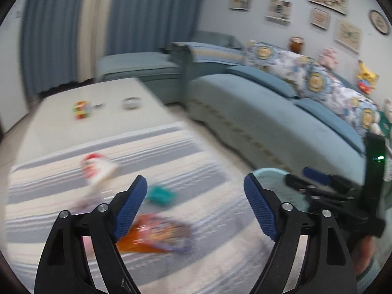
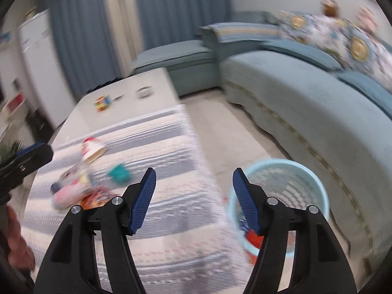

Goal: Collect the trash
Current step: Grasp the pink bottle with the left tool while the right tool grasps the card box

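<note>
Trash lies on the striped cloth of the low table: a tipped red-and-white paper cup (image 1: 98, 167) (image 2: 91, 150), a teal wrapper (image 1: 160, 194) (image 2: 118, 172), an orange snack bag (image 1: 156, 235) (image 2: 96, 197) and a pink wrapper (image 2: 68, 193). My left gripper (image 1: 196, 205) is open and empty above the orange bag. My right gripper (image 2: 193, 198) is open and empty over the table's right edge, beside the light blue mesh bin (image 2: 294, 183) (image 1: 269, 175) on the floor, which holds red trash. The right gripper also shows in the left wrist view (image 1: 316, 174). Both views are blurred.
A puzzle cube (image 1: 82, 109) (image 2: 103, 103) and a small round dish (image 1: 131, 103) (image 2: 144, 91) sit at the table's far end. A blue sofa (image 1: 269, 112) (image 2: 318, 112) runs along the right. Blue curtains (image 1: 147, 12) hang behind. A white cabinet (image 2: 34, 61) stands at left.
</note>
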A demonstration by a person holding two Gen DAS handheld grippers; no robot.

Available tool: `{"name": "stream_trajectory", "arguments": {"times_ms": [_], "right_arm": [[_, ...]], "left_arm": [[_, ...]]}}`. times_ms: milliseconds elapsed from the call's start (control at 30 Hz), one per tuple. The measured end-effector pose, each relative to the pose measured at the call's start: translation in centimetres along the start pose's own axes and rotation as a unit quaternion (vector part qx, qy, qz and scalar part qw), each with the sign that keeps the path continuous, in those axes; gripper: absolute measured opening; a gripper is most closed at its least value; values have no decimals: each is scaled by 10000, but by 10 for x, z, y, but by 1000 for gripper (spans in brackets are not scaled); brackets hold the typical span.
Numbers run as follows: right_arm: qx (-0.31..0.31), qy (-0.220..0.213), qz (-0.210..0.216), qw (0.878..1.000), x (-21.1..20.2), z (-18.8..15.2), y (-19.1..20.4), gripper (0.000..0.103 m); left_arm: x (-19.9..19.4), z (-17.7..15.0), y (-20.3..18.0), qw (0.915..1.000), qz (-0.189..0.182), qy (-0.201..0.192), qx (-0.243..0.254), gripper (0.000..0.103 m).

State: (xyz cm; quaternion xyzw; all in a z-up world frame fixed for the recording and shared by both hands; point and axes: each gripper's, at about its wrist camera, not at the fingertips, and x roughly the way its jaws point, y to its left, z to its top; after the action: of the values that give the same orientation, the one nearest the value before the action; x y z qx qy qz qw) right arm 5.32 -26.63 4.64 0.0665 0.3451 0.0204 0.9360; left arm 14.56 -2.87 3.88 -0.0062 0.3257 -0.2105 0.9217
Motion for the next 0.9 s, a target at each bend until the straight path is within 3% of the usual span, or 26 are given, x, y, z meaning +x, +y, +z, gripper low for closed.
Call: {"name": "stream_trajectory", "arguments": {"times_ms": [167, 400, 533, 600, 667, 900], "right_arm": [[-612, 156, 375, 9973, 31, -9, 60, 62], [-865, 761, 905, 9892, 87, -26, 102, 62], [-791, 1124, 1028, 9852, 117, -35, 108, 62], [-772, 1315, 1121, 9819, 129, -39, 108, 62], [-765, 1560, 1307, 9761, 138, -43, 108, 62], [-882, 1798, 1627, 9661, 132, -62, 112, 62]], "left_arm": [[0, -25, 87, 9967, 501, 275, -583, 81], [35, -53, 153, 9909, 565, 813, -908, 79], [50, -64, 162, 9892, 584, 976, -920, 75], [57, -68, 165, 9877, 539, 1069, -1002, 63], [60, -74, 168, 9859, 446, 1175, -1101, 57], [54, -88, 150, 9801, 289, 1630, -1094, 50]]}}
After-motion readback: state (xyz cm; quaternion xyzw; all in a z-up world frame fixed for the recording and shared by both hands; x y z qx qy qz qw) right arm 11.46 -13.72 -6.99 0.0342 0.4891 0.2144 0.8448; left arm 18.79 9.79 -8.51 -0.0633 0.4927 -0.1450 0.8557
